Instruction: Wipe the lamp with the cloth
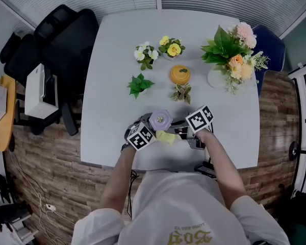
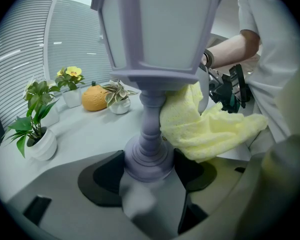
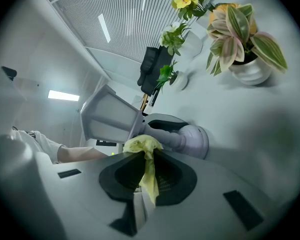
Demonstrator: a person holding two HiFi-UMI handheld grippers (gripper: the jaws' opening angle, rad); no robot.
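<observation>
The left tool [image 2: 149,170] is clamped on the round foot of the lilac lamp [image 1: 160,120], holding it upright close to the near edge of the table [image 1: 109,70], just ahead of the person. The right tool [image 3: 146,181] pinches the yellow cloth [image 3: 144,145] tight, its bunched end pressed to the lamp's stem under the shade. Beyond the lamp, bare table runs to the small potted plants [image 1: 181,92]; left of the lamp the top lies bare to its edge.

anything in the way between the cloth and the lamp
Nothing visible does. The right gripper holds the yellow cloth right against the lamp, on its stem just under the shade. The left gripper clamps the base.
</observation>
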